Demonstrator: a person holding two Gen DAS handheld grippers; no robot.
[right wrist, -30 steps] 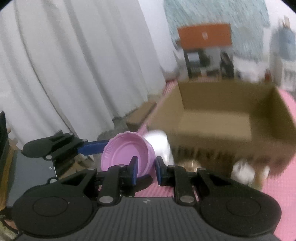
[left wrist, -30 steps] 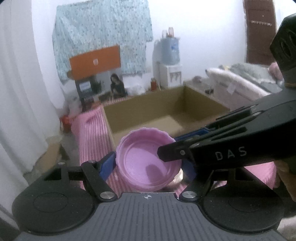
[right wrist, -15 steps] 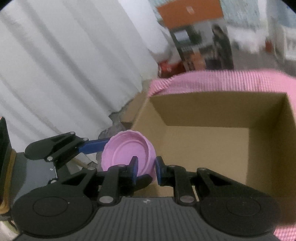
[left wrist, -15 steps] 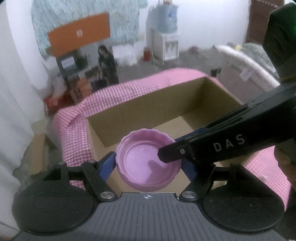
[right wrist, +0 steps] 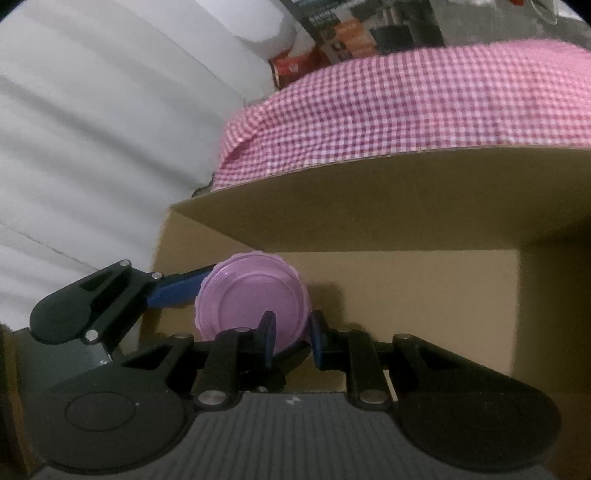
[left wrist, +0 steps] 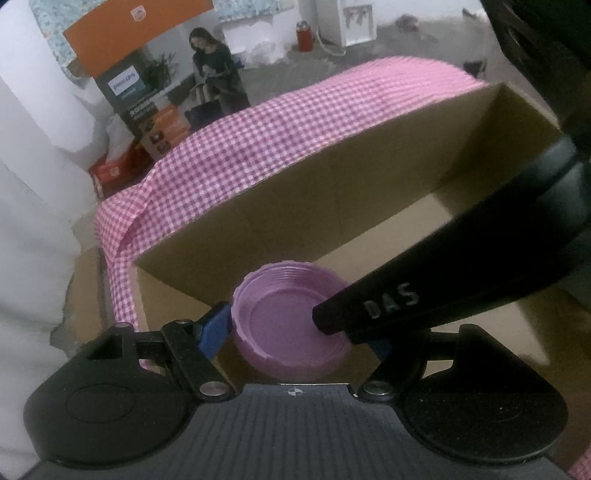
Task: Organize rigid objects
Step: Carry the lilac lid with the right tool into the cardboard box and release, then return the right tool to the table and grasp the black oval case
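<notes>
A pink screw lid (left wrist: 280, 325) (right wrist: 247, 295), hollow side up, hangs just inside an open cardboard box (left wrist: 332, 192) (right wrist: 369, 199), near its left corner and above the bare floor. My left gripper (left wrist: 295, 334) is shut on the lid across its full width, blue pads (left wrist: 214, 328) on opposite sides. My right gripper (right wrist: 290, 332) pinches the lid's rim, one finger inside and one outside. In the left wrist view its black finger (left wrist: 391, 306) crosses from the right and hides my right pad. The left gripper's blue finger (right wrist: 173, 290) shows in the right wrist view.
The box stands on a pink checked cloth (left wrist: 295, 122) (right wrist: 406, 103) that drops off at the left. A white curtain (right wrist: 92, 129) hangs on the left. Printed appliance boxes (left wrist: 147, 92) and a red canister (left wrist: 303, 33) stand on the floor behind.
Both grippers carried the lid forward and down, from in front of the box to inside its opening. Both views tilted downward. The grips on the lid are unchanged.
</notes>
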